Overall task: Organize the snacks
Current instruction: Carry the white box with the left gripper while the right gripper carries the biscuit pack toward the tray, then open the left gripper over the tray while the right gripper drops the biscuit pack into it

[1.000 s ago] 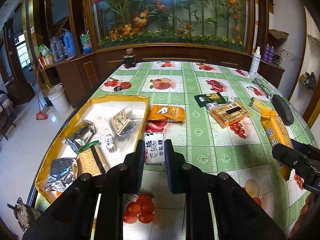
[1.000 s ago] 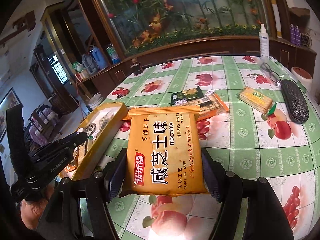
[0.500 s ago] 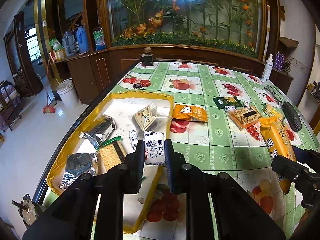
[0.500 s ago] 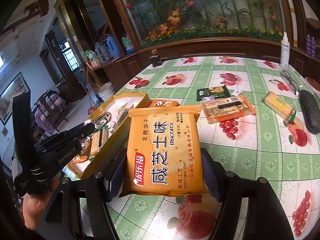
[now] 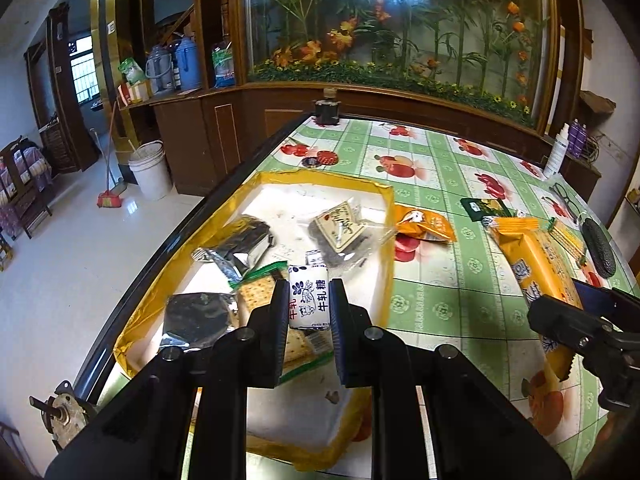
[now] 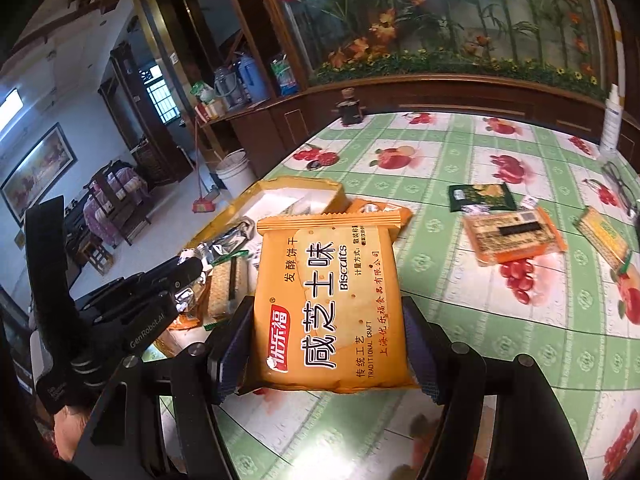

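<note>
Above the shallow yellow-rimmed tray [image 5: 262, 178], a small white nougat packet [image 5: 308, 297] is clamped in the left gripper [image 5: 309, 312]. Beside it, over the green fruit-patterned tabletop [image 6: 460, 308], a large orange biscuit pack [image 6: 326, 304] is gripped by the right gripper [image 6: 326, 354].

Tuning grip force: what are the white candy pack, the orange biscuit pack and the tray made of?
White nougat candy pack: seemingly soft plastic film, smooth with printed text. Orange biscuit pack: matte printed plastic wrapper with crimped end seals. Yellow tray: probably thin card or foil, judging by its shiny, crumpled gold rim; white inside.
</note>
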### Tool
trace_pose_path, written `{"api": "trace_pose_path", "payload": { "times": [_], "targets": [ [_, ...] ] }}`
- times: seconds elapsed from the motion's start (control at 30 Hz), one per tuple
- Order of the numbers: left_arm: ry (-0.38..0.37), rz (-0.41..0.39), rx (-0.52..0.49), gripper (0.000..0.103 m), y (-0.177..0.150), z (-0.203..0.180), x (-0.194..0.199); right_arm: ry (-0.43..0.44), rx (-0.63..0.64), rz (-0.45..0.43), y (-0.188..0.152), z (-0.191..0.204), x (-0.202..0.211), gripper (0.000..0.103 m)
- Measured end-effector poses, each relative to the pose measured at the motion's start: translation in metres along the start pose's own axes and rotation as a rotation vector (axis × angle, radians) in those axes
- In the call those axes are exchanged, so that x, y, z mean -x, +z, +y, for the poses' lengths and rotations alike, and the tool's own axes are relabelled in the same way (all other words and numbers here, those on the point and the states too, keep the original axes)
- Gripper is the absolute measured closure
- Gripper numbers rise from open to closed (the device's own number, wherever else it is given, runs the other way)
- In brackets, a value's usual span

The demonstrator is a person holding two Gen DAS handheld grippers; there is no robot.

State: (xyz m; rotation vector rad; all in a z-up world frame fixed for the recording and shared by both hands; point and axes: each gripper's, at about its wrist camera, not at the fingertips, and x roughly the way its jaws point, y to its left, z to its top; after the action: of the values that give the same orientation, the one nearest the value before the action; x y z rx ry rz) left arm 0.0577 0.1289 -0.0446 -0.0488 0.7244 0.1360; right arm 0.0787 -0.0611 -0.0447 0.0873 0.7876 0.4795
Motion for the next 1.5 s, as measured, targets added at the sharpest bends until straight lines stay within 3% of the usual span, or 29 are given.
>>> {"api": "trace_pose_path", "payload": {
  "times": [0.37, 0.7, 1.03, 1.1, 1.17, 1.2, 1.43, 1.5],
  "targets": [
    [0.001, 0.079, 0.118, 0.086, -0.009, 0.051, -0.027, 0.073, 0.072, 0.057, 0.031, 0.055, -0.069, 0.033],
    [0.022, 0.118, 0.122, 0.086, -0.016, 0.064, -0.040, 0.106, 0.074, 0.129, 0.035, 0.079, -0.129, 0.033],
    [0.047, 0.126, 0.117, 0.085, -0.013, 0.067, -0.047, 0.109, 0.091, 0.156, 0.039, 0.087, -0.153, 0.032],
    [0.045, 0.129, 0.121, 0.073, -0.012, 0.068, -0.048, 0.111, 0.095, 0.164, 0.039, 0.088, -0.155, 0.031],
    [0.065, 0.124, 0.113, 0.030, -0.012, 0.067, -0.047, 0.105, 0.101, 0.163, 0.040, 0.089, -0.156, 0.030],
    [0.076, 0.109, 0.110, 0.025, -0.011, 0.067, -0.044, 0.099, 0.104, 0.163, 0.039, 0.089, -0.156, 0.030],
    [0.095, 0.082, 0.133, 0.025, -0.007, 0.073, -0.033, 0.118, 0.019, 0.116, 0.047, 0.065, -0.133, 0.029],
    [0.091, 0.070, 0.132, 0.025, -0.004, 0.071, -0.031, 0.107, 0.004, 0.085, 0.049, 0.054, -0.117, 0.024]
  ]
}}
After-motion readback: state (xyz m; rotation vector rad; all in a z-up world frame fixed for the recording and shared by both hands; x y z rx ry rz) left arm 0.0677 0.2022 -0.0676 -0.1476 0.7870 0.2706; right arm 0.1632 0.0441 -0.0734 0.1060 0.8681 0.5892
